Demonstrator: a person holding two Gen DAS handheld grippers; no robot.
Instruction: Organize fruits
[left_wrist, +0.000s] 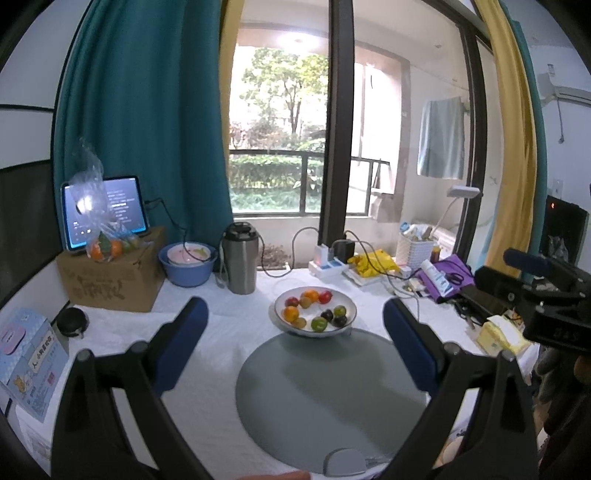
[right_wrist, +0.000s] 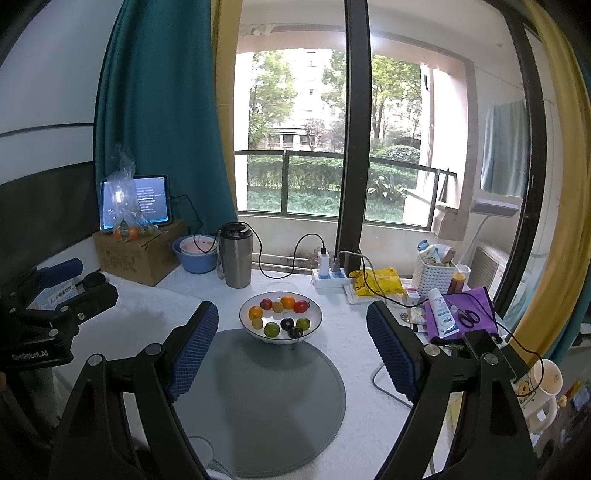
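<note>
The left gripper (left_wrist: 295, 345) has its fingers (left_wrist: 183, 341) spread wide and nothing is between them. The right gripper (right_wrist: 291, 349) is the same: its fingers (right_wrist: 195, 347) stand far apart and hold nothing. Both hang above a round grey mat (right_wrist: 258, 402) on the desk (right_wrist: 147, 314), which has a white cover.

Just behind the mat stands a white bowl (right_wrist: 246, 308), apart from both grippers. In it lie the fruits (right_wrist: 280, 317): orange, red, green and dark ones, some touching each other.

Further back stand a steel flask (right_wrist: 235, 258) and a blue basin (right_wrist: 195, 264). To the left, on a cardboard box (right_wrist: 136, 258), is a plastic bag (right_wrist: 127, 218) with more fruit, in front of a tablet (right_wrist: 153, 201).
</note>
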